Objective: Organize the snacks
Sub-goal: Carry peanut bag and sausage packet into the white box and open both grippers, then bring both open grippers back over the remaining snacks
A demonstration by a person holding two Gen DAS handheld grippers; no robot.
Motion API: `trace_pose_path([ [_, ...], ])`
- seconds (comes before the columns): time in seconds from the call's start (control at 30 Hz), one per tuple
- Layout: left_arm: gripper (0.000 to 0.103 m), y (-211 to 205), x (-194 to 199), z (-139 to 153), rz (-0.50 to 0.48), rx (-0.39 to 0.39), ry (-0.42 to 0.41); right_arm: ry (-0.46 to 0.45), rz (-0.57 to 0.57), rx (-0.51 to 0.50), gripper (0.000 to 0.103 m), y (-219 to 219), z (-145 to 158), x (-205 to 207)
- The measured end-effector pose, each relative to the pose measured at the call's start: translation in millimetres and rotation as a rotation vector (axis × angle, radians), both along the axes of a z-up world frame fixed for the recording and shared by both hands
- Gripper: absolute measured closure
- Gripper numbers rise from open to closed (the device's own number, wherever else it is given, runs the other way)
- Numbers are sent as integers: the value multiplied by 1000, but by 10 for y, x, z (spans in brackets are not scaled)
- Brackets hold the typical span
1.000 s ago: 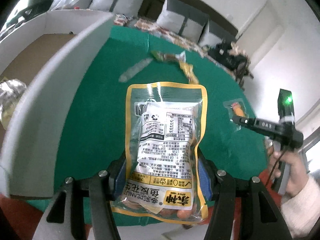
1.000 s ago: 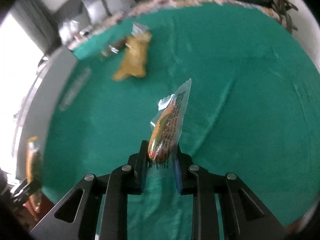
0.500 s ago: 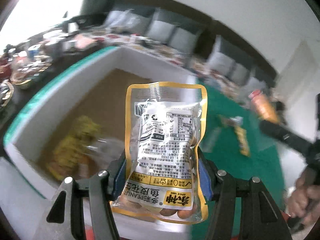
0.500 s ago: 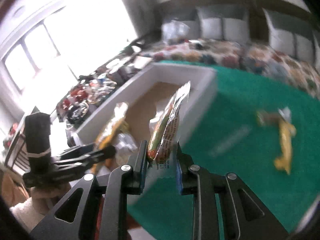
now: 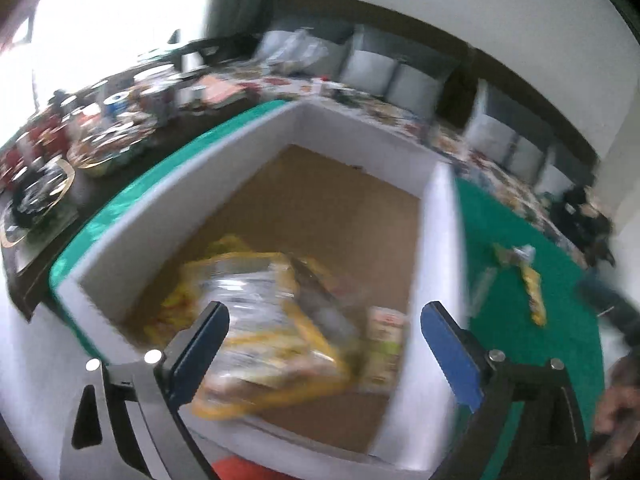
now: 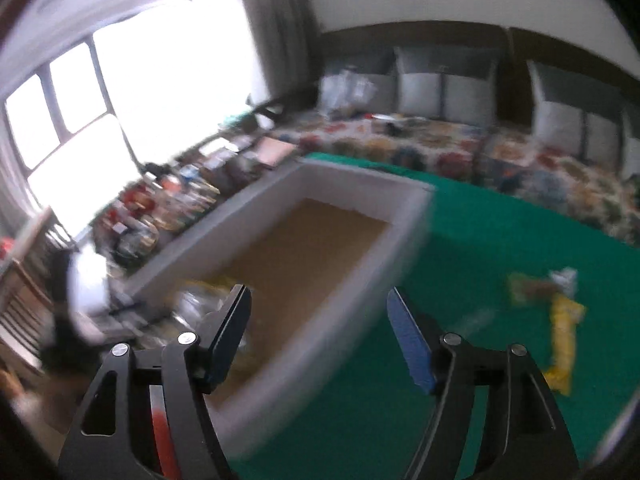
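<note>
A white-walled box (image 5: 256, 148) with a brown floor stands on the green table (image 5: 516, 240). My left gripper (image 5: 324, 332) is open and empty above its near end. The yellow peanut bag (image 5: 264, 320) lies blurred in the box below it, among other packets (image 5: 386, 328). My right gripper (image 6: 318, 324) is open and empty over the box's right wall (image 6: 352, 300). Yellow snack packets (image 6: 562, 332) lie on the green cloth to the right; they also show in the left wrist view (image 5: 530, 284).
A side table crowded with dishes and jars (image 5: 80, 136) stands left of the box. A sofa with grey cushions (image 6: 448, 92) and a patterned cover runs along the back wall. A bright window (image 6: 120, 92) is at the left.
Both grippers have opened. The peanut bag has dropped from the left gripper into the box. The sausage packet has left the right gripper.
</note>
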State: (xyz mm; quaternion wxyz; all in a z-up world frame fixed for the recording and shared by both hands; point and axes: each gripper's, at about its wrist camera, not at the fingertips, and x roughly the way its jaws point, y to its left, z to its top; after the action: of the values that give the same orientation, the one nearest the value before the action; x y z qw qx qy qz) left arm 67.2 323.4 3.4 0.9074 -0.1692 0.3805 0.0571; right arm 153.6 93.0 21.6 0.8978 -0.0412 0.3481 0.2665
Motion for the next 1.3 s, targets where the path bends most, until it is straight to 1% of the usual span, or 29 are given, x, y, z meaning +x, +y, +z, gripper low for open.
trace_pose_path([
  [0.07, 6, -347, -7, 96, -78, -3, -28, -5, -66, -74, 29, -350, -258, -66],
  [0.1, 4, -514, -6, 135, -115, -5, -39, -3, -111, -123, 29, -614, -429, -113],
  [0.13, 3, -771, 3, 166, -170, -8, -52, 4, -149, -163, 29, -830, -579, -157],
  [0.2, 0, -1154, 36, 202, -245, -16, -60, 36, -234, -230, 29, -1271, -857, -240],
  [0.23, 0, -1382, 71, 181, -293, -19, -54, 54, -276, -247, 29, -1494, -976, -282],
  [0.3, 0, -1827, 174, 59, -381, -14, -12, 73, -355, -263, 29, -1888, -1146, -351],
  [0.37, 0, -2263, 299, -190, -449, 13, 54, 85, -433, -269, 29, -2233, -1286, -418],
  [0.47, 0, -2749, 478, -601, -480, 73, 134, 98, -513, -243, 29, -2581, -1390, -449],
  [0.53, 0, -2994, 600, -825, -487, 114, 159, 113, -542, -221, 29, -2728, -1453, -480],
  [0.63, 0, -3178, 750, -1007, -468, 167, 155, 129, -553, -200, 29, -2795, -1458, -467],
  [0.7, 0, -3292, 847, -1120, -442, 200, 147, 122, -547, -208, 29, -2791, -1476, -438],
  [0.77, 0, -3323, 940, -1221, -424, 224, 149, 120, -542, -217, 29, -2805, -1512, -387],
  [0.87, 0, -3342, 1036, -1312, -405, 249, 149, 140, -544, -201, 29, -2846, -1575, -345],
  [1.07, 0, -3313, 1143, -1355, -390, 251, 124, 159, -568, -162, 29, -2943, -1626, -285],
  [1.17, 0, -3310, 1158, -1375, -389, 251, 119, 155, -580, -159, 25, -2962, -1634, -259],
  [1.3, 0, -3310, 1160, -1378, -389, 252, 119, 160, -579, -162, 22, -2962, -1637, -228],
])
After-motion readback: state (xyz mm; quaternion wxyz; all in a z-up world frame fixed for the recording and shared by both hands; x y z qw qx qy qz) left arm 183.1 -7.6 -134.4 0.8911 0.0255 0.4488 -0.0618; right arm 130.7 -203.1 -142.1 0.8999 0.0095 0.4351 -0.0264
